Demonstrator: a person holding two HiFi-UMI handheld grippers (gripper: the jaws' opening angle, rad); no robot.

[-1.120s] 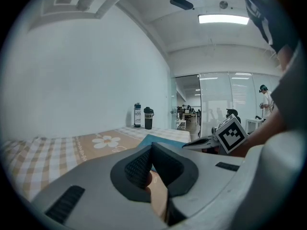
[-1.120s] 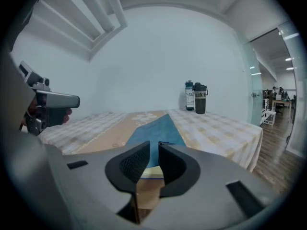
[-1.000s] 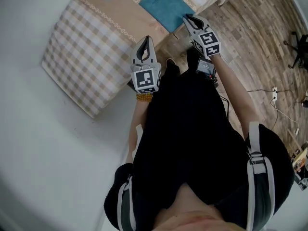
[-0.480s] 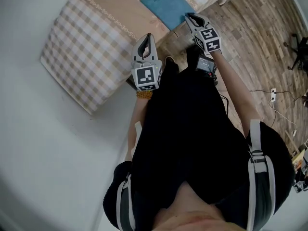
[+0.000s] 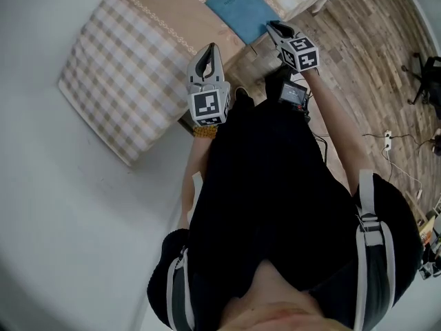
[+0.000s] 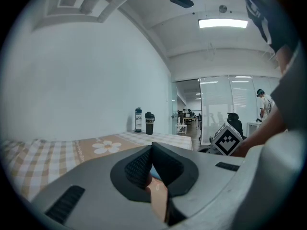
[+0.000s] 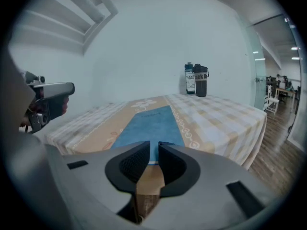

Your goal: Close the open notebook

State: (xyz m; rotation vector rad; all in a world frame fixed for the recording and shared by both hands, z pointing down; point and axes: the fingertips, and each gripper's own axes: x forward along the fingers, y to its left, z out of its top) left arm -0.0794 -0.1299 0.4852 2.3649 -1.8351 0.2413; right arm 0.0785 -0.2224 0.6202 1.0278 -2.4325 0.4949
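Observation:
A blue notebook [image 5: 240,8] lies flat on the checked tablecloth [image 5: 117,67], its plain cover up. In the right gripper view the notebook [image 7: 148,121] is just beyond my right gripper [image 7: 154,152], whose jaws stand a narrow slit apart with nothing between them. In the head view the right gripper [image 5: 273,25] hovers at the notebook's near right corner, at the table edge. My left gripper [image 5: 208,48] hangs over the table's near edge, left of the notebook, tips together and empty. In its own view the left gripper [image 6: 152,146] is shut.
Two drink bottles [image 7: 195,80] stand at the table's far end. Wooden floor [image 5: 358,54] lies to the right of the table, with cables and a stand. A white wall runs along the table's left side. The person's dark clothing fills the lower head view.
The right gripper has tilted slightly beside the notebook's corner. The left gripper has barely shifted. Both jaws stand as they did.

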